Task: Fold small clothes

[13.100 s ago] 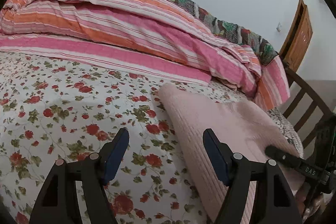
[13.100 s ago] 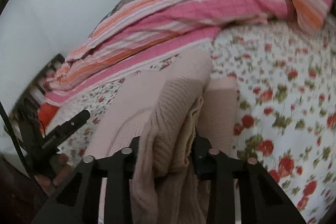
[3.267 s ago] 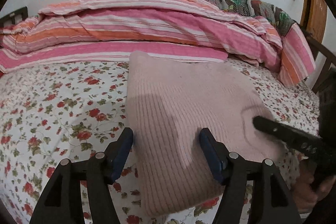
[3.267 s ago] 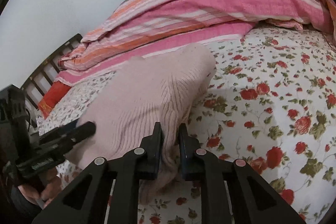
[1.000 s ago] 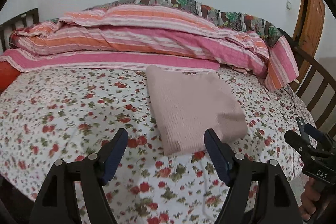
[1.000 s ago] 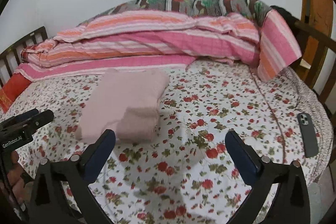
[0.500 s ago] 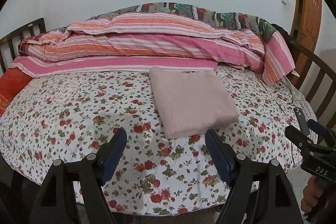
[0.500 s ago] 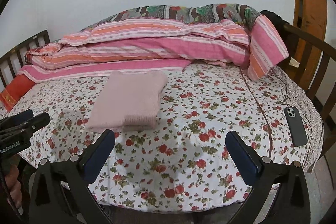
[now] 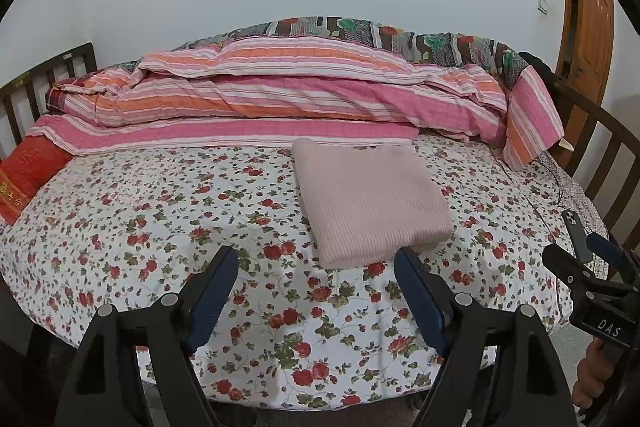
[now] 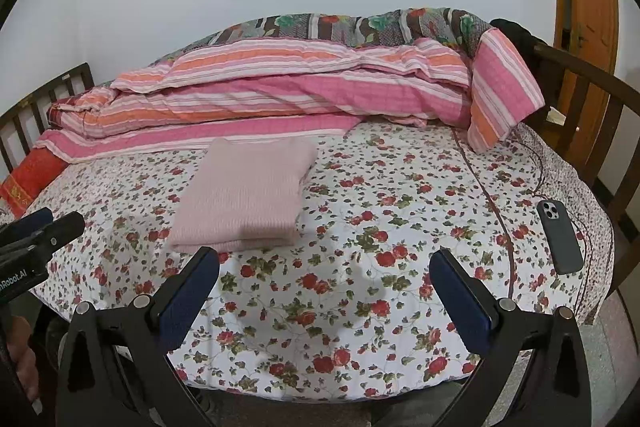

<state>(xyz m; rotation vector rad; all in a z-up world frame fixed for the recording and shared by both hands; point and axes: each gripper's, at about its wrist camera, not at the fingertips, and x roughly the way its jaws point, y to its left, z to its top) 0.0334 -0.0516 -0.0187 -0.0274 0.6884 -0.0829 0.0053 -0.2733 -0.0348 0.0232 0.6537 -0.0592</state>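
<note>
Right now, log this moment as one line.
garment: pink ribbed knit sweater folded on floral bedsheet | left gripper: opening, empty | right gripper: open, empty

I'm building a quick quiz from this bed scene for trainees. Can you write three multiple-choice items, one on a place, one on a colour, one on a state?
1. Where does the phone lie?
A. on the folded garment
B. near the bed's right edge
C. on the striped quilt

2. What colour is the folded garment?
A. pale pink
B. dark green
C. blue

3. How does the garment lie?
A. spread out flat, unfolded
B. hanging from a hand-held gripper
C. folded into a neat rectangle on the floral sheet

Key:
1 B, the phone rests on the floral sheet by the right edge, apart from the garment.
2 A, the knit is pale pink.
3 C, it lies folded, with no pads on it.
</note>
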